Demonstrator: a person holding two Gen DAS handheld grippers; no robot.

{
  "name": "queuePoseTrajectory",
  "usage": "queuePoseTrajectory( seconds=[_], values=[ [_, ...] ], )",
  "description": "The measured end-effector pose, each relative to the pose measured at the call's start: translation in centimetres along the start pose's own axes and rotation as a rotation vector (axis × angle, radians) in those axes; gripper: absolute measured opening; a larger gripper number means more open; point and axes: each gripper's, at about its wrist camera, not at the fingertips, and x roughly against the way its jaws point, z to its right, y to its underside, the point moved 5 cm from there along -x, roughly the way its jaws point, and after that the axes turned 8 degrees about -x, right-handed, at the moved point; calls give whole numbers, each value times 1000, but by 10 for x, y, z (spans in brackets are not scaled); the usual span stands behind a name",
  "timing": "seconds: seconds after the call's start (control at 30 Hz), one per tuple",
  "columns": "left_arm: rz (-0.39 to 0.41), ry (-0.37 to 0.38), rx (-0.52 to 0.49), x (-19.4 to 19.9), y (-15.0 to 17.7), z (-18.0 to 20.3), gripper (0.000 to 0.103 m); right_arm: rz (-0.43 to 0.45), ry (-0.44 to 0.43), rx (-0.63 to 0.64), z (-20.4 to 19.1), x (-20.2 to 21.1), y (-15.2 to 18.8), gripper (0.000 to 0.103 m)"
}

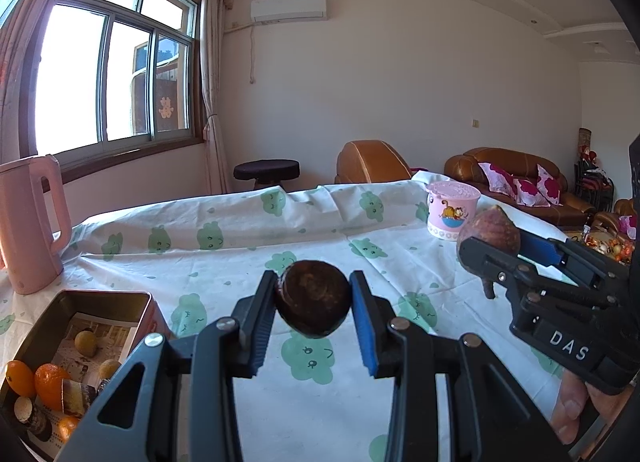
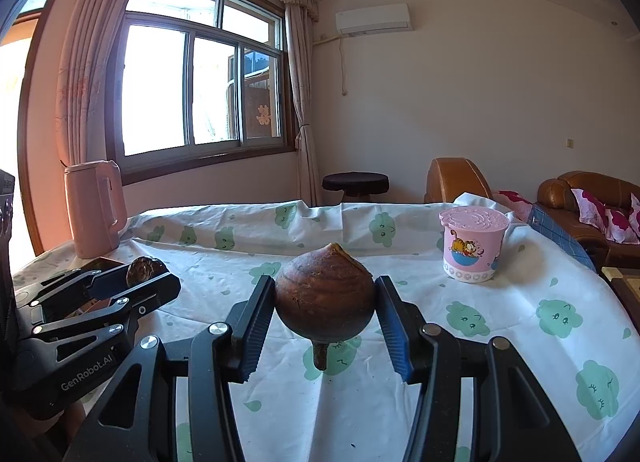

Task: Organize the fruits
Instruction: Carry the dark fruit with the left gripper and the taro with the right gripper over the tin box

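My left gripper [image 1: 314, 300] is shut on a small dark brown round fruit [image 1: 313, 298], held above the tablecloth; the same gripper [image 2: 132, 282] and dark fruit [image 2: 144, 268] show at the left of the right wrist view. My right gripper [image 2: 325, 302] is shut on a larger brown, pointed, bulb-shaped fruit [image 2: 325, 294] with a short stem hanging below. That gripper [image 1: 504, 258] and bulb-shaped fruit [image 1: 489, 228] appear at the right of the left wrist view. A metal tin [image 1: 100, 298] at lower left holds oranges [image 1: 48, 382] and small yellowish fruits [image 1: 86, 343].
The table wears a white cloth [image 1: 248, 246] with green cloud prints. A pink jug [image 1: 28, 222] stands at the far left, a pink lidded cartoon cup [image 2: 472, 246] at the far right. A hand [image 1: 572, 406] shows under the right gripper. Sofas and a stool stand beyond.
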Motion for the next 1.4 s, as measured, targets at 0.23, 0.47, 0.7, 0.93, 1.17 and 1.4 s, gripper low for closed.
queuePoseTrajectory(
  seconds=[0.23,0.47,0.7,0.93,1.17,1.4],
  values=[
    [13,-1,7,5,1,-3,38,-2,4,31,-10,3,3,53],
    [15,7,16,12,4,-10,38,-13,5,50,-19,4,6,53],
    [-1,-23,26,20,11,-30,38,-38,-31,53,-37,-1,9,53],
    [-5,-66,33,30,18,-54,38,-58,-85,94,-76,-10,14,53],
    [-16,-106,53,40,26,-82,38,-77,-139,116,-109,-21,15,53],
    [-46,-152,92,45,32,-113,38,-89,-202,140,-146,-31,14,53]
  ],
)
